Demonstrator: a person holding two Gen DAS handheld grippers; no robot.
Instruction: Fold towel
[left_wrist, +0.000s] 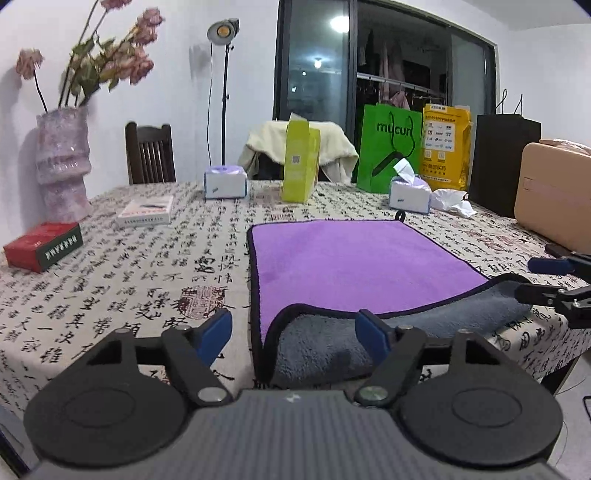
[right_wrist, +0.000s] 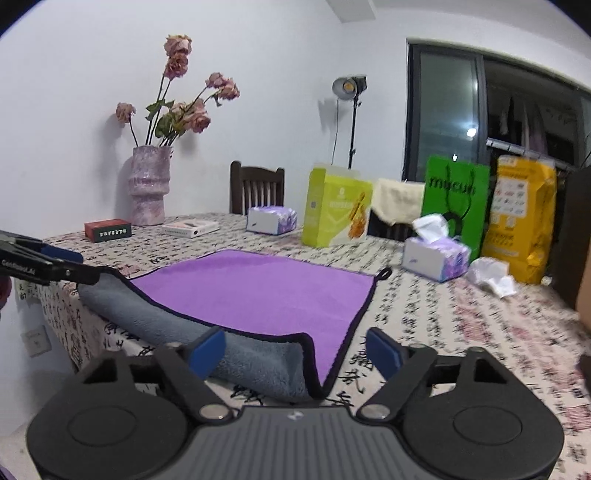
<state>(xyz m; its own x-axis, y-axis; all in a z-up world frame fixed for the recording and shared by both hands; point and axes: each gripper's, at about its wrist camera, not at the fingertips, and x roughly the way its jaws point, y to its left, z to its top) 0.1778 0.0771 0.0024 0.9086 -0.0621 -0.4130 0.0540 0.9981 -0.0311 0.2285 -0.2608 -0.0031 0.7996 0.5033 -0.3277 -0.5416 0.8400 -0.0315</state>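
A purple towel (left_wrist: 354, 258) with black trim and a grey underside lies flat at the centre of the left wrist frame on the calligraphy-print tablecloth (left_wrist: 122, 280), its near edge rolled up so the grey side shows along the bottom. The left gripper (left_wrist: 295, 330) stands wide open around the towel's near left corner, gripping nothing. In the right wrist view the right gripper (right_wrist: 295, 350) is likewise spread wide around the near right corner, lower centre of the frame.

Low wrist views, both sharing towel (left_wrist: 354, 258)
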